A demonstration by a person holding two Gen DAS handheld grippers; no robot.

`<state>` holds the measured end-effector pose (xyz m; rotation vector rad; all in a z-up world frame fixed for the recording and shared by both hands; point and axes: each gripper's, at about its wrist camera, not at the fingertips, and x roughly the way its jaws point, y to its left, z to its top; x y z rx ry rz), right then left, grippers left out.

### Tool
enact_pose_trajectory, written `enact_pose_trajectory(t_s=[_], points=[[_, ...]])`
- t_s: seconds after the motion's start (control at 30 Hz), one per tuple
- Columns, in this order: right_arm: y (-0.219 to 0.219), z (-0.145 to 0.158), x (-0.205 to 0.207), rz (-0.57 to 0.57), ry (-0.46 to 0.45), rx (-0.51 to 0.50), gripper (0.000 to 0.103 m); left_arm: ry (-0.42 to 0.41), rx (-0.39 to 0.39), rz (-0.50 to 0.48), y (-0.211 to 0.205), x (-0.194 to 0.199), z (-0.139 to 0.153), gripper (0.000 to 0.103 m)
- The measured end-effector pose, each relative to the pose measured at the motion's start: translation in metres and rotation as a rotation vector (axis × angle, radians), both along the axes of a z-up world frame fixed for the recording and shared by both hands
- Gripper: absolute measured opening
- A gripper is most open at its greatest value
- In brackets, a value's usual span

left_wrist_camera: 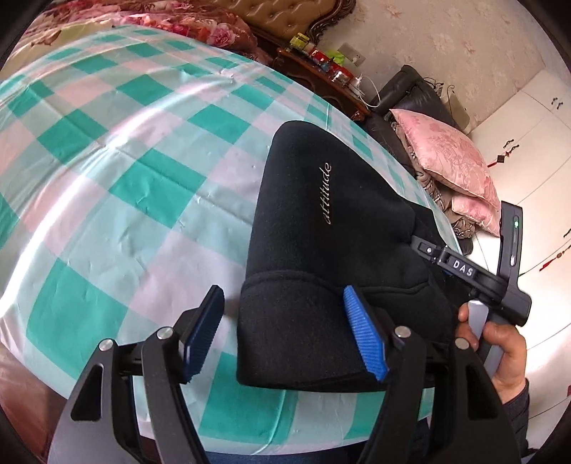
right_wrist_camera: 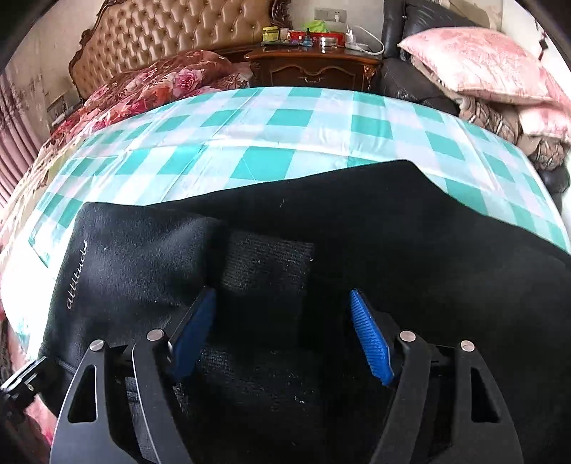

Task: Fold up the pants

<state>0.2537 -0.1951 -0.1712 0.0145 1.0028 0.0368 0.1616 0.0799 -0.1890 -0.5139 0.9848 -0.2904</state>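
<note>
Black pants (left_wrist_camera: 314, 250) with a white "attitude" script lie folded on the teal-and-white checked sheet (left_wrist_camera: 125, 160). My left gripper (left_wrist_camera: 282, 317) is open, its jaws astride the near left corner of the folded pants, one blue pad on the fabric, one over the sheet. My right gripper (right_wrist_camera: 282, 321) is open and sits low over the black pants (right_wrist_camera: 357, 232), with a ribbed cuff or waistband between the jaws. The right gripper's body also shows in the left wrist view (left_wrist_camera: 464, 271), tucked under a raised fold of the pants.
A floral quilt (right_wrist_camera: 150, 85) and tufted headboard (right_wrist_camera: 171, 32) lie at the far end. A wooden nightstand (right_wrist_camera: 314, 67) with small items stands beyond. Pink pillows (right_wrist_camera: 478, 60) sit on a dark sofa at right. The bed edge runs along the near side.
</note>
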Motion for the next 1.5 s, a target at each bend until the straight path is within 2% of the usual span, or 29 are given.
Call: enact_pose_trajectory(t_s=[0.03,0.17,0.23,0.3,0.4,0.47,0.53,0.57,0.67,0.7,0.83,0.9,1.0,1.07,1.13,1.23,1.33,1.37,1.43,1.5], points=[[0.001,-0.001,-0.001,0.002,-0.010,-0.011,0.070,0.004,-0.008,-0.017,-0.003,0.001,0.000,0.060],[-0.004,-0.003,-0.001,0.000,-0.009,0.014,0.071,-0.006,0.005,-0.023,-0.005,0.000,-0.001,0.051],[-0.008,0.002,-0.003,-0.003,-0.004,0.041,0.071,-0.012,-0.047,-0.022,0.005,0.000,0.000,0.041],[-0.010,0.016,-0.018,-0.021,-0.033,0.061,0.072,-0.036,-0.060,-0.043,0.008,0.000,0.006,0.039],[-0.005,0.037,-0.050,0.047,-0.103,0.089,0.071,-0.064,-0.014,-0.075,0.004,0.000,0.016,0.038],[-0.004,0.036,-0.063,0.046,-0.101,0.064,0.070,-0.072,-0.004,-0.081,0.004,0.001,0.021,0.037],[-0.012,0.020,-0.063,0.008,-0.039,0.069,0.061,-0.078,-0.001,-0.078,0.003,0.001,0.024,0.037],[-0.014,0.012,-0.061,0.007,-0.015,0.078,0.060,-0.076,0.000,-0.076,0.002,0.000,0.024,0.038],[-0.018,0.004,-0.063,0.017,-0.032,0.097,0.058,-0.035,-0.062,-0.040,0.007,0.000,0.012,0.045],[-0.017,0.004,-0.063,0.019,-0.034,0.093,0.058,-0.019,-0.080,-0.034,0.008,-0.001,0.007,0.050],[-0.018,0.000,-0.064,0.014,-0.037,0.096,0.059,0.024,-0.118,-0.029,0.011,0.000,-0.002,0.064],[-0.020,-0.001,-0.064,0.015,-0.038,0.102,0.059,0.044,-0.183,-0.041,0.011,0.002,-0.009,0.064],[-0.020,-0.002,-0.065,0.013,-0.044,0.099,0.059,0.036,-0.196,-0.027,0.009,0.002,-0.011,0.062],[-0.019,-0.002,-0.066,0.013,-0.049,0.095,0.059,0.034,-0.207,-0.015,0.011,0.001,-0.013,0.056],[-0.019,-0.002,-0.068,0.015,-0.052,0.090,0.059,0.021,-0.222,-0.011,0.013,0.000,-0.012,0.045],[-0.019,-0.002,-0.068,0.011,-0.052,0.088,0.060,-0.010,-0.204,-0.027,0.010,-0.004,-0.002,0.041],[-0.020,-0.003,-0.068,0.009,-0.053,0.088,0.061,-0.037,-0.202,-0.030,0.008,-0.004,0.006,0.041],[-0.020,-0.003,-0.068,0.009,-0.053,0.090,0.061,-0.034,-0.214,-0.023,0.009,-0.004,0.005,0.044],[-0.021,-0.003,-0.068,0.010,-0.053,0.092,0.061,-0.005,-0.253,-0.007,0.013,-0.002,-0.003,0.059],[-0.021,-0.003,-0.068,0.010,-0.053,0.091,0.061,0.014,-0.256,0.004,0.013,0.000,-0.009,0.061]])
